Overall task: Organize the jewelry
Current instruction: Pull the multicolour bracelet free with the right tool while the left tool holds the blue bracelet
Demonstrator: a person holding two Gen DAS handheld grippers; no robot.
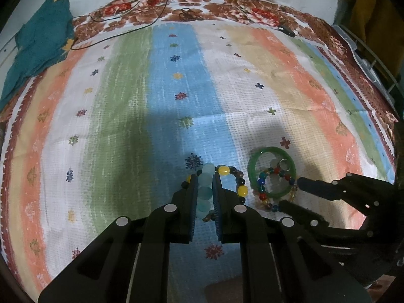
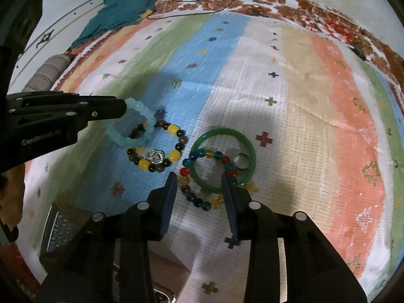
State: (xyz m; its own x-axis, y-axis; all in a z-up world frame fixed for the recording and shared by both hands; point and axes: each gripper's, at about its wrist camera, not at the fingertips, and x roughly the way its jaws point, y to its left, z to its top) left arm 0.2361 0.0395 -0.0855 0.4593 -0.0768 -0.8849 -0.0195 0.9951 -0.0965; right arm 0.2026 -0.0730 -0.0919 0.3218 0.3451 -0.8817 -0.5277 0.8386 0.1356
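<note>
My left gripper [image 1: 205,178] is shut on a pale blue bead bracelet [image 1: 205,192], also seen in the right wrist view [image 2: 133,123], where it tilts up off the cloth. Under it lies a yellow-and-dark bead bracelet [image 2: 171,154] with a silver ring [image 2: 156,156] inside. To the right a green bangle [image 2: 242,146] lies over a multicolour bead bracelet [image 2: 192,197], with a second silver ring [image 2: 242,159] inside. My right gripper [image 2: 199,176] is open, its fingers straddling the bangle's near edge. It shows in the left wrist view [image 1: 293,192].
A striped, flower-patterned cloth [image 1: 176,88] covers the surface. A teal cloth [image 1: 43,43] lies at the far left, black cables [image 1: 141,22] along the far edge. A dark box [image 2: 58,229] sits at the near left, a rolled grey item [image 2: 48,73] at the left.
</note>
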